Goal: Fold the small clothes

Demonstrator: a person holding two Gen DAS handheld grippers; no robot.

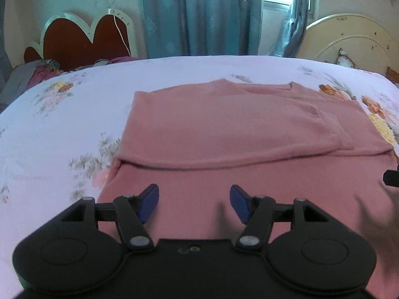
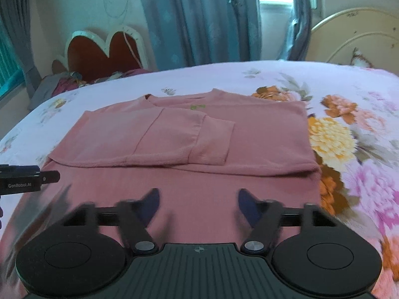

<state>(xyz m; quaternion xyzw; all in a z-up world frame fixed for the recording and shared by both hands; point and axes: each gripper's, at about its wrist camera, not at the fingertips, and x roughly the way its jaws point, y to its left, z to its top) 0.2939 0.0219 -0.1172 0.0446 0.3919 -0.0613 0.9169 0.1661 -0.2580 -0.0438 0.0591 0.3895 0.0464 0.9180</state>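
Floral bedsheet [image 2: 349, 99] bears soft, flat-folded pink shirt [image 2: 261, 137].

There is one pink shirt [image 2: 189, 134] on one bed with a flowered sheet [image 2: 349, 104]. Two grippers are here: the left gripper [image 1: 194, 203] and the right gripper [image 2: 199, 204]. Two headboards stand behind: one red headboard [image 1: 82, 37], one cream headboard [image 1: 349, 39].

Both wrist cameras look forward and downward over their own fingers across the pink shirt [image 1: 224, 134], from close above its near edge. The left view sits toward the shirt's left side, the right view [image 2: 189, 137] toward its right. Each faces the curtains [image 1: 199, 15] beyond the shirt; both share shirt, floral bedsheet [image 1: 62, 114] and curtains.
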